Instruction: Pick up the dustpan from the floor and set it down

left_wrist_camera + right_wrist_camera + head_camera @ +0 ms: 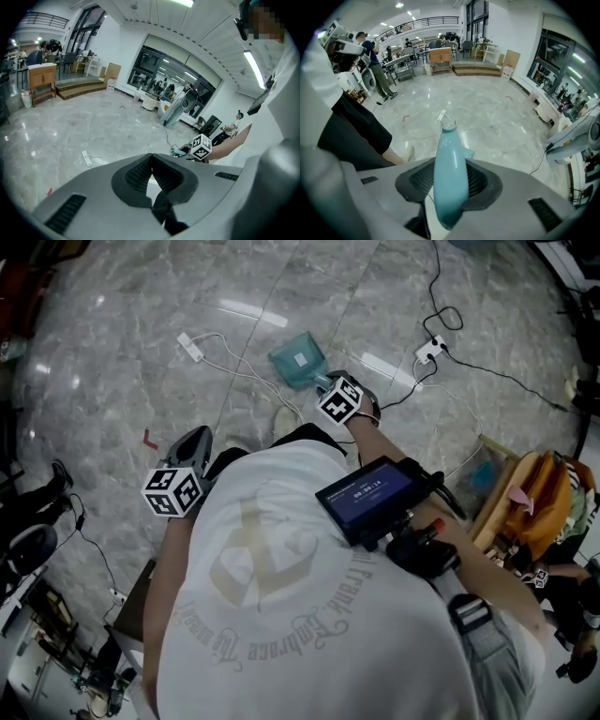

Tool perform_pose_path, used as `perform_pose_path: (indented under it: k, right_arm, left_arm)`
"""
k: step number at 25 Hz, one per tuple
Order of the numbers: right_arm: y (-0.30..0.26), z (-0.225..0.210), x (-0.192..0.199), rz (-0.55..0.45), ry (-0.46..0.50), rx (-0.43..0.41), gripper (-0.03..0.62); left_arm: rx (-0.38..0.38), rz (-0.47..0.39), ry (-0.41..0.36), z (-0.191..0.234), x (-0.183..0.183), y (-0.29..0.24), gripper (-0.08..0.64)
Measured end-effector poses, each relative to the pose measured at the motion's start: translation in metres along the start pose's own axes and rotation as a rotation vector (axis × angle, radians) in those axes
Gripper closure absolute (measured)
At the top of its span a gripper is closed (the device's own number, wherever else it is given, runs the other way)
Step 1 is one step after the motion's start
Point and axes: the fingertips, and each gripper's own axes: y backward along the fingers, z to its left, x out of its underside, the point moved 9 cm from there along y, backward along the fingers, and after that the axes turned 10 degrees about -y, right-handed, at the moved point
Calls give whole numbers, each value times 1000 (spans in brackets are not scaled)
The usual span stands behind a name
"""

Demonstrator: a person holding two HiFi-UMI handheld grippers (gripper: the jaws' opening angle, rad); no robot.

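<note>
A grey marble floor fills the head view. The person's white printed shirt takes up the lower half from 6 o'clock. An orange bag sits against the frame's edge at 3 o'clock. A dark device with a lit screen hangs on the chest, right of centre.

The teal dustpan is at 12 o'clock from the shirt, its pan down on the floor. Its handle runs back toward 5 o'clock into the right tongs. In the right gripper view that handle stands lengthwise between the jaws. They are spread, and the ribbed pads show on either side of it, seemingly just off its sides rather than pinching it.

The left tongs hang at 8 o'clock from the dustpan, well apart from it, over bare floor. In the left gripper view their jaws are pressed together at the tips with nothing between them. Each of the two carries a marker cube, left and right.

A white power strip lies at 9 o'clock from the dustpan, its cord curling toward the pan. A white socket block with black cable lies at 3 o'clock. A small red mark is on the floor just beside the left tongs at 9 o'clock.
</note>
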Motion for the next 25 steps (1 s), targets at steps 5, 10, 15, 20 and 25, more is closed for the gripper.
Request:
perform_pose_path:
  k: [5, 10, 15, 20, 25]
  right_arm:
    - [5, -6, 6, -6, -51, 8, 392]
    - [13, -12, 20, -2, -113, 39, 374]
    - [26, -18, 26, -28, -186, 50, 373]
    - [57, 15, 63, -115, -222, 137, 373]
    - [80, 38, 65, -155, -274, 211, 377]
  left_arm:
    - [28, 1, -13, 1, -6, -7, 548]
    - [59, -4, -16, 5, -10, -13, 548]
    - [95, 10, -24, 13, -21, -25, 548]
    - [130, -32, -79, -9, 6, 2, 548]
    - [188, -45, -114, 1, 10, 5, 548]
